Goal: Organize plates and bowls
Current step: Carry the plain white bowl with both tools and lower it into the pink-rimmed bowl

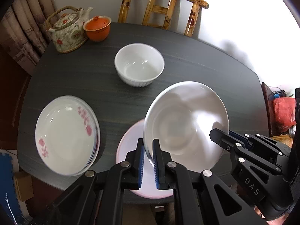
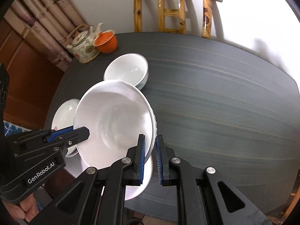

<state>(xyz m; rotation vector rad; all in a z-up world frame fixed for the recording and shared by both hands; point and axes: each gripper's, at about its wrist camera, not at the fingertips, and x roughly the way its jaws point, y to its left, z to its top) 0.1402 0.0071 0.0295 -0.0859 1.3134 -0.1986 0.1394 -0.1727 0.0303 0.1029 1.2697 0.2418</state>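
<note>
- White porcelain with pink flowers sits furthest to the left of your left gripper: the flowered plates, stacked and resting on the dark table, well apart from your grip.
- You have the left gripper pinching the near-left rim of the wide white bowl, blue pads pressed on both faces of the thin edge. The bowl hangs tilted above the table, not resting on anything.
- Directly under that bowl, beneath your left fingers, lies a pink-rimmed plate. If the bowl slips, that plate is what it likely strikes.
- Ahead of your grippers stands the deep white bowl, upright and empty, with the teapot and orange lidded cup beyond it at the far left corner.
- Your right gripper is clamped on the opposite near rim of the same wide bowl, pads squeezing the edge, which looks like a doubled rim from that view.
- Risk, as I judge it: two thin-edge pinches on glazed ware. If your hands drift apart or twist unevenly, the rim may skate out of one set of pads and the bowl could swing down.
- Watch the tilt too; lowering it into the deep bowl at this angle could chip a rim.
</note>
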